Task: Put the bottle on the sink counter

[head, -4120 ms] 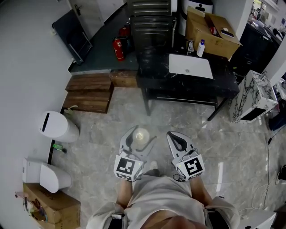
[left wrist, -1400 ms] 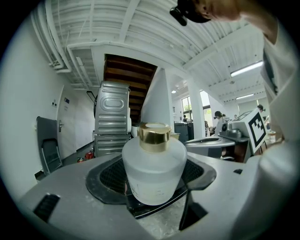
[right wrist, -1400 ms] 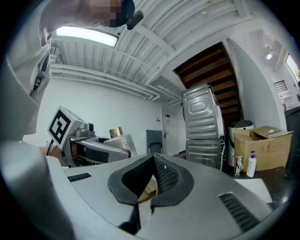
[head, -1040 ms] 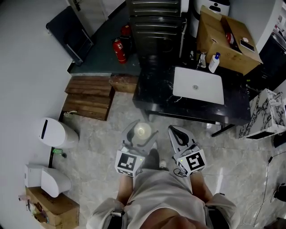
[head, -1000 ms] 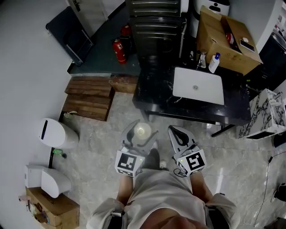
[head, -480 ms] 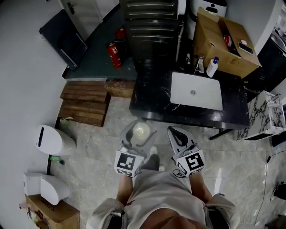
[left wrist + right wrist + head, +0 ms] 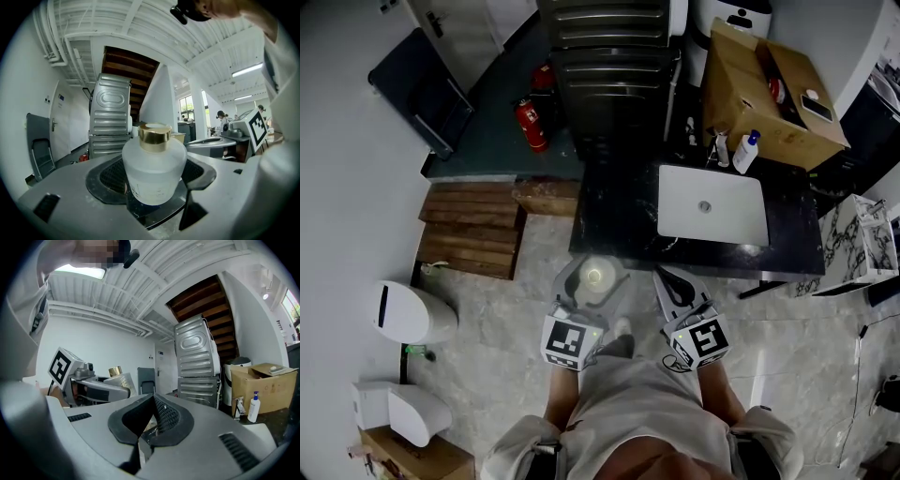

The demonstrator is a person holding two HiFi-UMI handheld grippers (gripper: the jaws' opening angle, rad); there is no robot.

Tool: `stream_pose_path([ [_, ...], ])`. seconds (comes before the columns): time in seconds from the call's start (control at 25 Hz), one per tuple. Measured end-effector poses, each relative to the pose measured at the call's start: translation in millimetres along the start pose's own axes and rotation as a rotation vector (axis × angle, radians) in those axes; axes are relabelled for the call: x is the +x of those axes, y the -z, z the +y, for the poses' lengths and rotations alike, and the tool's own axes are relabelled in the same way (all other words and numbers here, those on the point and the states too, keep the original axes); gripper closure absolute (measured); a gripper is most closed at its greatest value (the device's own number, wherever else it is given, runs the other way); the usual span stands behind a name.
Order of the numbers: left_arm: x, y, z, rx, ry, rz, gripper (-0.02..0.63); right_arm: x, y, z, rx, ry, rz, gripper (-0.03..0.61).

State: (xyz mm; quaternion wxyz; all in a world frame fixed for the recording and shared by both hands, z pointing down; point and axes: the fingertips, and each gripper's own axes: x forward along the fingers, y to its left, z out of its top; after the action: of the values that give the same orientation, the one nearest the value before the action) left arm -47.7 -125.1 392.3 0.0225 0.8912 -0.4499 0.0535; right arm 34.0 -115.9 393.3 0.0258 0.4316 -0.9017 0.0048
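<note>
A frosted glass bottle (image 7: 154, 170) with a gold cap (image 7: 154, 135) sits upright between the jaws of my left gripper (image 7: 592, 286), which is shut on it. From the head view the bottle (image 7: 598, 277) shows from above, just in front of the black sink counter (image 7: 623, 211). The white basin (image 7: 712, 204) is set in that counter at the right. My right gripper (image 7: 675, 284) is shut with nothing in it, beside the left one. In the right gripper view the bottle (image 7: 120, 380) appears at the left, held in the other gripper.
A cardboard box (image 7: 766, 89) and a white pump bottle (image 7: 746, 151) stand behind the basin. A grey ribbed machine (image 7: 609, 66) stands behind the counter. A red extinguisher (image 7: 528, 123), wooden steps (image 7: 473, 228) and white bins (image 7: 414, 314) lie to the left. A marbled cabinet (image 7: 853, 251) stands right.
The counter and basin have drawn nearer and lower in the head view as the person walked toward them. Both grippers keep their pose, the bottle still held in the left one.
</note>
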Motion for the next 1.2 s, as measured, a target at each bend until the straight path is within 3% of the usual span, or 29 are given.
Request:
stream_pose_path([
  [1.2,95,-1,100,-0.006,0.133,-0.001,0.284,119,8,-53,0.004,0.12,0.074,0.581],
])
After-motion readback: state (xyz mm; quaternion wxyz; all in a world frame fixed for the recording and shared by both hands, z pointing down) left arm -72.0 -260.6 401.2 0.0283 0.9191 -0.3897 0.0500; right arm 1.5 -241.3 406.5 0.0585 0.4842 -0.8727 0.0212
